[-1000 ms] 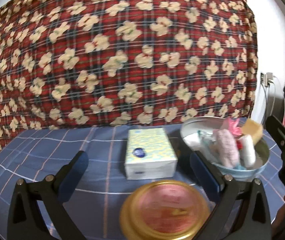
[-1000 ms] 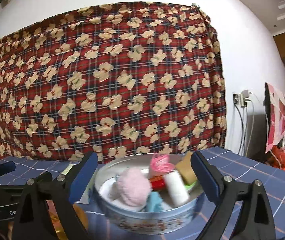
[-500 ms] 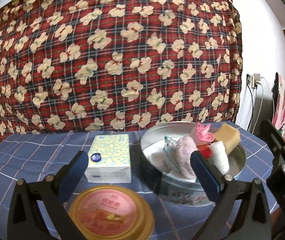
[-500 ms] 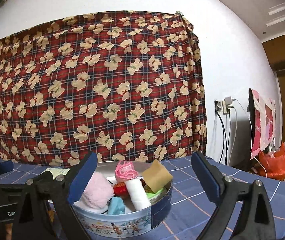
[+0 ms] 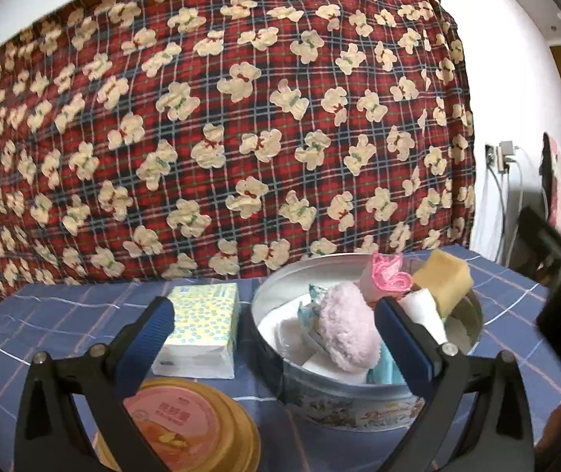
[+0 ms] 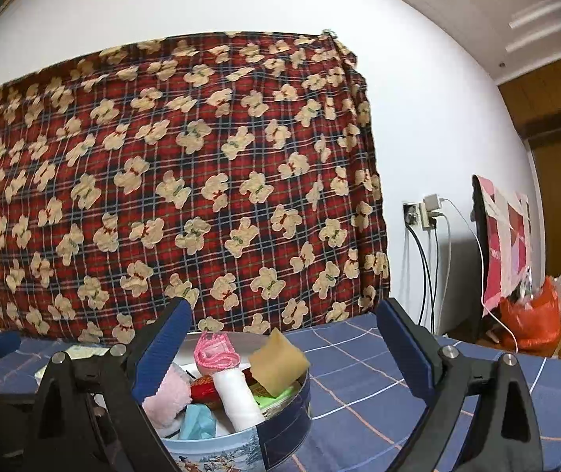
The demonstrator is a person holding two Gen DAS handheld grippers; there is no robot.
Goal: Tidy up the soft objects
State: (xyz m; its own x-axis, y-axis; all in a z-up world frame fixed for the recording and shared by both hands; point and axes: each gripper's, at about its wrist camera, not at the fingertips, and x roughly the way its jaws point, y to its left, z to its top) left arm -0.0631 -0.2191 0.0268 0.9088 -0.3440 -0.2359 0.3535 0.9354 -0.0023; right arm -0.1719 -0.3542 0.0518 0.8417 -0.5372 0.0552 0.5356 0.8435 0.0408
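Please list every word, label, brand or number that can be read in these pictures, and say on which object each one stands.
None can be read for certain.
Pink printed lid of the round gold container: characters, too blurred to read.
Round blue-and-white printed metal tin: picture and lettering on its wall, cut off and too blurred.
Pale yellow dotted tissue pack: no readable text shows.
Pink-and-red poster by the wall: too small to read.

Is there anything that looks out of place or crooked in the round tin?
Mostly tidy. Only the tan sponge looks askew: it sits tilted on the pile, poking above the tin rim at the far right.
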